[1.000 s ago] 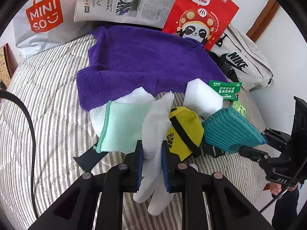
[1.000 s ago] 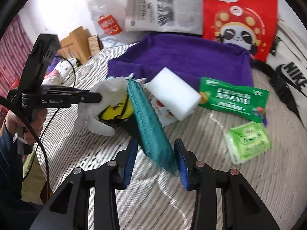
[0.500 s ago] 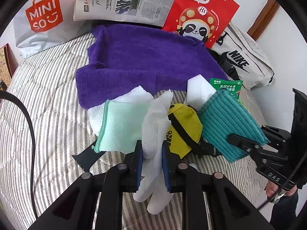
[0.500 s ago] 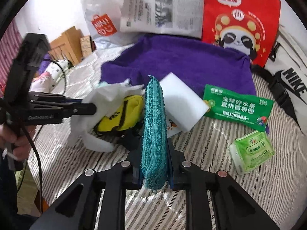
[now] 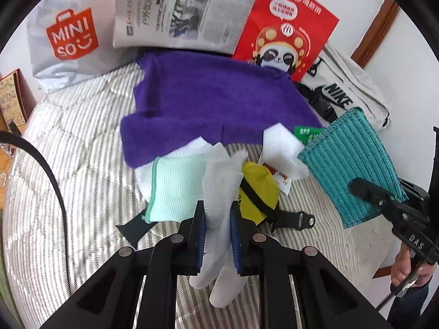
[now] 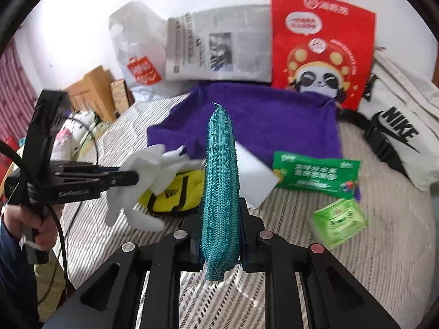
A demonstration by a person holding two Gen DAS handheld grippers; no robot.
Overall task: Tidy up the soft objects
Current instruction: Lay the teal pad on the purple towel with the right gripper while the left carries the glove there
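Observation:
A white glove [image 5: 219,181] hangs limp between the blue pads of my left gripper [image 5: 218,211], whose jaws are closing on it just above the striped bed [image 5: 68,164]. My right gripper [image 6: 221,213] is shut on a teal ribbed cloth [image 6: 221,178], held edge-up and clear of the bed. In the left wrist view that teal cloth [image 5: 348,164] hangs at the right. Below the glove lie a mint cloth [image 5: 175,189], a yellow pouch [image 5: 258,189] and a white foam block [image 5: 282,148]. A purple towel [image 5: 214,104] is spread behind them.
Along the back stand a Miniso bag [image 5: 65,38], a newspaper [image 5: 186,13], a red panda bag [image 5: 285,27] and a Nike bag [image 5: 343,93]. A green packet [image 6: 315,172] and a green wipes pack [image 6: 340,219] lie at the right. Boxes [image 6: 93,93] stand beyond the bed's left edge.
My right gripper closed on the teal cloth and raised it off the bed. My left gripper rose slightly, still gripping the white glove.

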